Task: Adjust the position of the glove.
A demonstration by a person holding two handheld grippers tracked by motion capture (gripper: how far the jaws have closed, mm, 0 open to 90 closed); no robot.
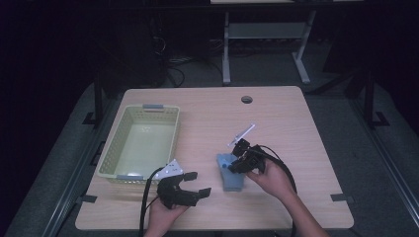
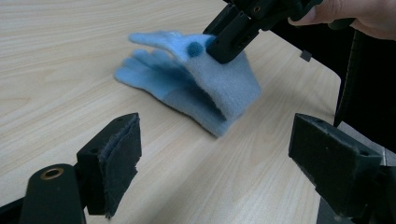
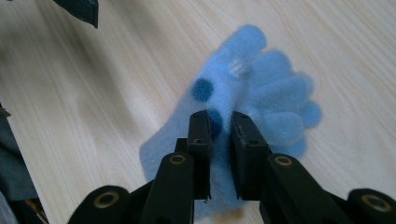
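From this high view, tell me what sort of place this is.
Probably a lab or workshop recording station: a bare wooden table, cables on the floor beyond it, and metal desk legs behind.

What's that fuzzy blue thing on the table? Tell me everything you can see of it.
It is a light blue glove of soft, fleecy-looking fabric, with darker blue dots and stubby rounded fingers. It lies on the wooden table, right of the pale green basket. The right gripper pinches a raised fold of its upper layer, lifting that part while the rest rests on the wood. The left gripper is open nearby, not touching it.
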